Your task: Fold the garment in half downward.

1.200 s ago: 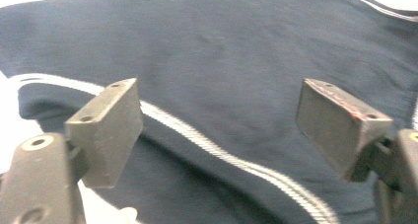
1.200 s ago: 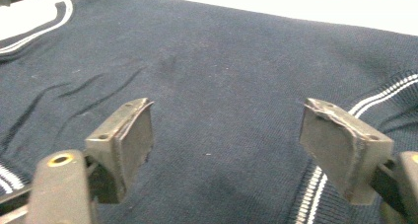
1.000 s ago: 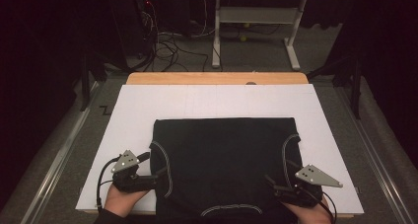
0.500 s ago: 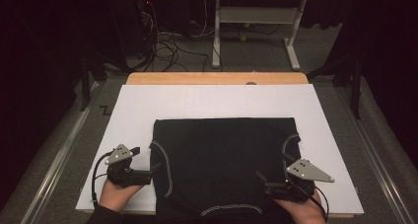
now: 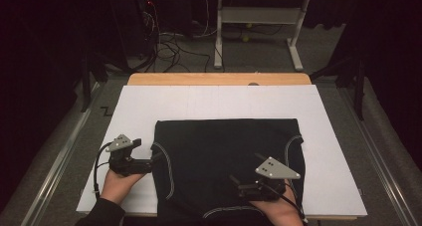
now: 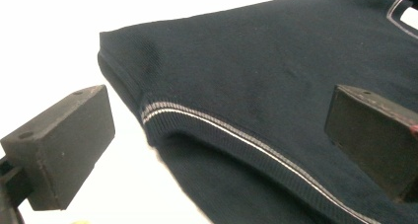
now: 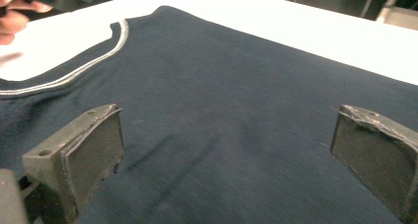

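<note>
A dark navy garment (image 5: 224,156) with white-striped armhole trim lies folded flat on a white board (image 5: 214,104). My left gripper (image 5: 152,161) lies at the garment's left edge and points right. In the left gripper view its jaws (image 6: 217,135) stand wide apart around the striped armhole edge (image 6: 222,128) without pressing it; they have just been opening. My right gripper (image 5: 234,183) rests over the garment's lower right part and points left. Its jaws (image 7: 226,155) have also just been opening, and flat cloth (image 7: 236,86) lies beneath them with nothing gripped.
The white board lies on a wooden table whose far edge (image 5: 219,79) shows. Metal rails (image 5: 64,156) run along both sides. Cables (image 5: 169,47) and a table frame (image 5: 259,22) stand on the floor beyond. The other hand (image 7: 15,17) appears at the top left of the right gripper view.
The right gripper has slid left from the garment's right edge onto the cloth. The left gripper has shifted a little away from the near edge. Both pairs of jaws have opened wider.
</note>
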{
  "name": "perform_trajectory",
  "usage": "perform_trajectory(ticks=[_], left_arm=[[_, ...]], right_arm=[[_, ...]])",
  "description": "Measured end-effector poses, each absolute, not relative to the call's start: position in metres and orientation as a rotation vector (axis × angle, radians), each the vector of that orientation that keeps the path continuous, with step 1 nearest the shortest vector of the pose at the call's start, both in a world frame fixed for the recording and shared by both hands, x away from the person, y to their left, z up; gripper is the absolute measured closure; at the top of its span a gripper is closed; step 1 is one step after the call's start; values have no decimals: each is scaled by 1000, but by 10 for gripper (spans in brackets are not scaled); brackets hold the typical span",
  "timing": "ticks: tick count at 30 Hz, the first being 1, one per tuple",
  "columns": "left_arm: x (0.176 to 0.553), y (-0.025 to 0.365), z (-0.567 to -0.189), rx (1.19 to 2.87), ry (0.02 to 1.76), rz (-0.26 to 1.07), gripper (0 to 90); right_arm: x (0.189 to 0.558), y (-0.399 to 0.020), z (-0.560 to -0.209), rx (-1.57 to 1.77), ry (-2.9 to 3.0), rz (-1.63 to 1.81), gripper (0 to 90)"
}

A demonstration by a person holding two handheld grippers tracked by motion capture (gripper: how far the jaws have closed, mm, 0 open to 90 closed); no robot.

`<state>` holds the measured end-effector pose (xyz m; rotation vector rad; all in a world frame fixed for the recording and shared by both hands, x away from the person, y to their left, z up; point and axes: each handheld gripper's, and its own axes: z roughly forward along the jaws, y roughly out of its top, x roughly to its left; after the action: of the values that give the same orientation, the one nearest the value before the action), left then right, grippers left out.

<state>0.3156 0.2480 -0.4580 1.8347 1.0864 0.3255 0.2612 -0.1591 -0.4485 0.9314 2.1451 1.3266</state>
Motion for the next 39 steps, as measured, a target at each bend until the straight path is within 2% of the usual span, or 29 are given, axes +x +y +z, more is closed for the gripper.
perform_trajectory(ticks=[10, 18, 24, 34, 39], left_arm=[[331, 245, -461, 1825, 1082, 292, 0], [341, 237, -446, 1837, 1048, 296, 0], [354, 238, -434, 1833, 1069, 299, 0], [379, 237, -392, 1838, 1044, 357, 0], [391, 235, -390, 1837, 1051, 346, 0]], right_arm=[[266, -106, -457, 859, 2215, 1386, 0], [252, -77, -448, 783, 2231, 1450, 0], [244, -64, -449, 740, 2260, 1469, 0], [235, -52, -441, 695, 2260, 1508, 0], [234, -47, -437, 685, 2255, 1532, 0]])
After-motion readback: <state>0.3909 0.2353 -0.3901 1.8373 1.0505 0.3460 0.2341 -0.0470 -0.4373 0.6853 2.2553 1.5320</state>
